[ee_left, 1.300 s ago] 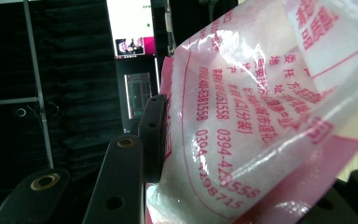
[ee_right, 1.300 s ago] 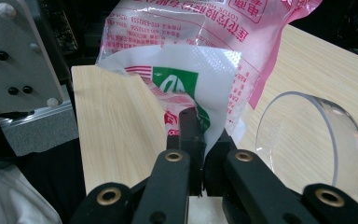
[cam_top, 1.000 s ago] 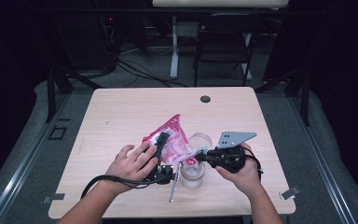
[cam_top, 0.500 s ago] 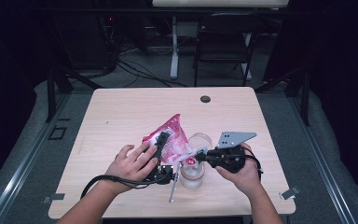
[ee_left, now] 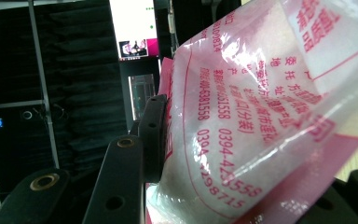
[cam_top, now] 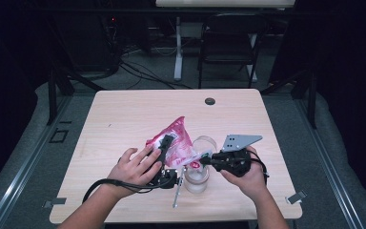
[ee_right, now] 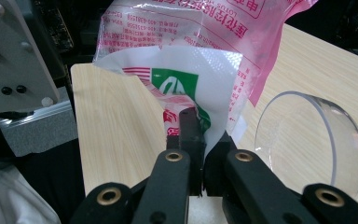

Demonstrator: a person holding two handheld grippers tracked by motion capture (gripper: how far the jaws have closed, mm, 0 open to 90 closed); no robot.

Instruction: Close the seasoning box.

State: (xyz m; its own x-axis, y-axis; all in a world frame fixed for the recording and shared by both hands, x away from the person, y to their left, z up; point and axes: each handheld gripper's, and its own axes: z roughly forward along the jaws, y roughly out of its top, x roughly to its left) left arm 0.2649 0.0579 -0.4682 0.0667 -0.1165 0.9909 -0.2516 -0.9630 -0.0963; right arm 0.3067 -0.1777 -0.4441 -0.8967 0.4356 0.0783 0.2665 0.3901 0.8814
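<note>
A: Where does the high view sit?

B: Above the person's side, facing forward and down; it takes in the whole worktop (cam_top: 124,119), with floor and a chair behind.

A: And the left gripper view?

B: Very near, looking along its jaws and level, the bag (ee_left: 261,107) pressed close to the lens (dark room behind).

A: The right gripper view?

B: Also close, tilted down over its jaws onto the worktop (ee_right: 116,130).

A: What do they share?

B: All three catch the bag (cam_top: 175,140); the high and right views also share the cup (ee_right: 307,140), seen at (cam_top: 201,160).
</note>
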